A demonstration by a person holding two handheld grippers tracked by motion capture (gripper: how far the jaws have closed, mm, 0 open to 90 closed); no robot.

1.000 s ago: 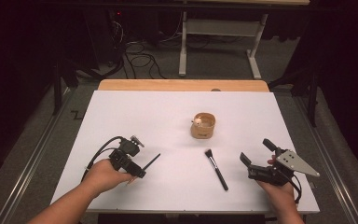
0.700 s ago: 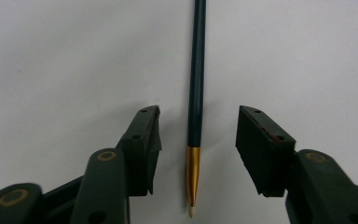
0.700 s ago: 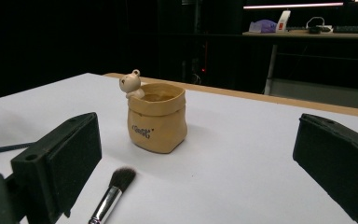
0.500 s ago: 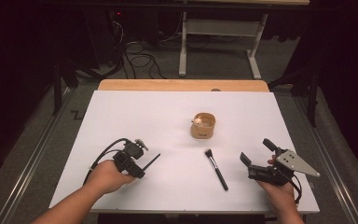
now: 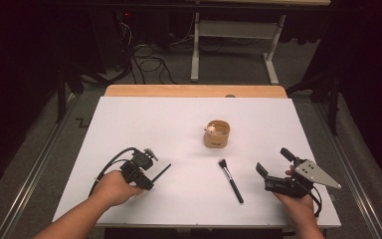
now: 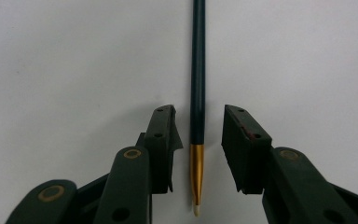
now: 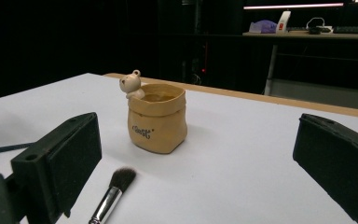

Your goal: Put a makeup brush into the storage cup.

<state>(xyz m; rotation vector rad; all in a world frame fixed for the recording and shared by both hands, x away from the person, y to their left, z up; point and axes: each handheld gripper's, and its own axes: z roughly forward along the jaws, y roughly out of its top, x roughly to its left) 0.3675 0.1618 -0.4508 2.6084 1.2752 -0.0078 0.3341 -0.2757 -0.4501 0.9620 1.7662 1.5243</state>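
The left gripper (image 6: 198, 140) has just been closing its jaws around a thin dark pencil brush with a gold band (image 6: 197, 84), which lies flat on the white table (image 5: 144, 124), with small gaps on both sides. The right gripper (image 5: 274, 167) rests with jaws wide and empty. Between them lie a black fluffy brush (image 5: 230, 179) and, farther back, a tan pot with a little bear (image 5: 217, 134), with nothing blocking the thin brush.

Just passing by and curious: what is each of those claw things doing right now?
Left gripper: open, jaws just closing around a thin brush, not pressing it yet.
Right gripper: open wide, holding nothing.
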